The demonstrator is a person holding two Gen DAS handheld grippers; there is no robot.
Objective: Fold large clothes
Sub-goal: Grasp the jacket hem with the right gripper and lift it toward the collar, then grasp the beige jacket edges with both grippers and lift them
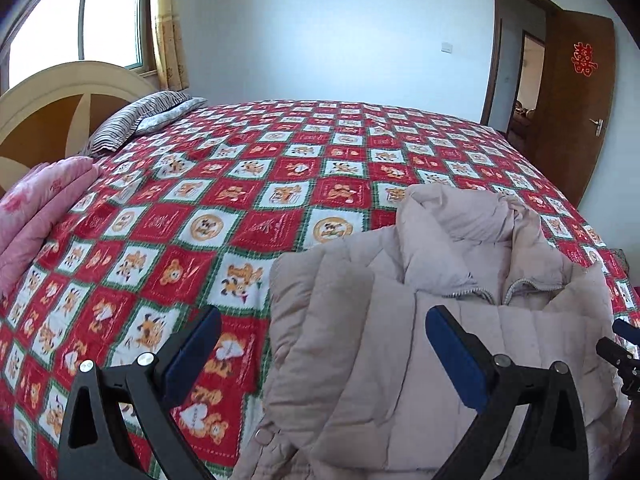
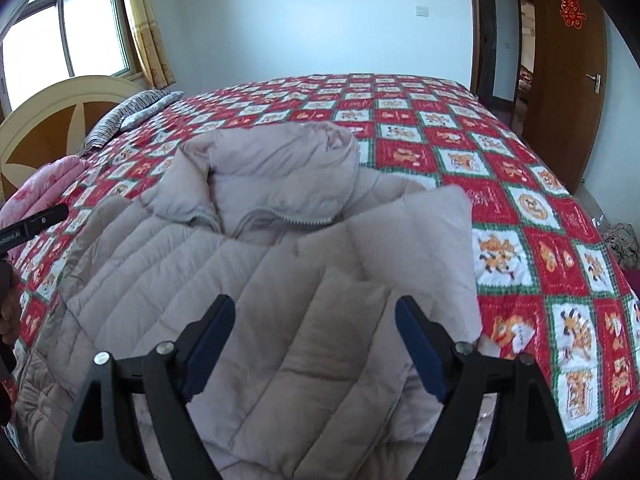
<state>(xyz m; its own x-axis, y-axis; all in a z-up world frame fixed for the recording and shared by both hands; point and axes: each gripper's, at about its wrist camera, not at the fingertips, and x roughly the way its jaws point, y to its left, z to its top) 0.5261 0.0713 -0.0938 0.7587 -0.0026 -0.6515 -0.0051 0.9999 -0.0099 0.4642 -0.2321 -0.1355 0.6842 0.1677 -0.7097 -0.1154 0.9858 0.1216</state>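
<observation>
A beige quilted puffer jacket (image 1: pixel 420 320) lies on the bed, hood toward the far side, zipper partly open at the collar. It also fills the right wrist view (image 2: pixel 260 272). Both sleeves are folded in over the front. My left gripper (image 1: pixel 320 344) is open and empty, hovering over the jacket's left folded sleeve. My right gripper (image 2: pixel 316 340) is open and empty above the jacket's right folded sleeve. The right gripper's tip shows at the left wrist view's right edge (image 1: pixel 618 354); the left gripper's finger shows in the right wrist view (image 2: pixel 36 222).
The bed has a red, white and green checked cover (image 1: pixel 240 208). A pink folded quilt (image 1: pixel 36 216) and a striped pillow (image 1: pixel 132 120) lie by the headboard (image 1: pixel 60 92). A wooden door (image 1: pixel 580 92) stands open at the right.
</observation>
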